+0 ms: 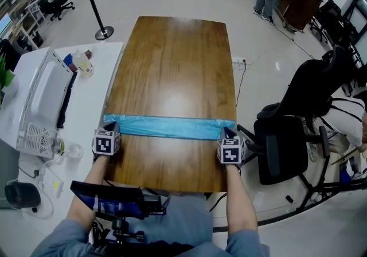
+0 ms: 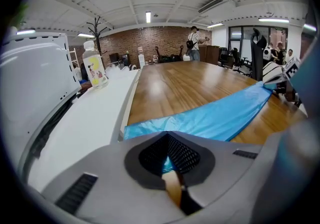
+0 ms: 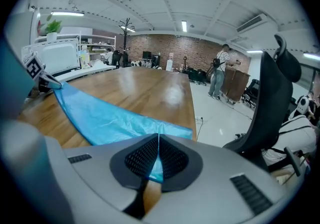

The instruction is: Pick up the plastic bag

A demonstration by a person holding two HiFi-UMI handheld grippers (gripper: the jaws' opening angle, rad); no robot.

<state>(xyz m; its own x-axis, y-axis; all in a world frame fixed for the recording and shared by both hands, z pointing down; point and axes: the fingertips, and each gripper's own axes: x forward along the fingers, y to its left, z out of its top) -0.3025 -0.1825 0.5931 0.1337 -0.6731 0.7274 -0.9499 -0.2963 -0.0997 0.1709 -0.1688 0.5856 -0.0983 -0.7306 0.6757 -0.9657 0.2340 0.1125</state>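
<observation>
The plastic bag spans the table from left edge to right edge, seen whole only from the head view. The gripper views show the left gripper and the right gripper each clamped tight on one end.

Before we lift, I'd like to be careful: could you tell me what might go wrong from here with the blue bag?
1. The left gripper and right gripper are each shut on only an end edge of the thin plastic bag, so the film could slip out on lifting.
2. The bag lies stretched across the wooden table between them. Pulling the grippers apart may tear it.
</observation>
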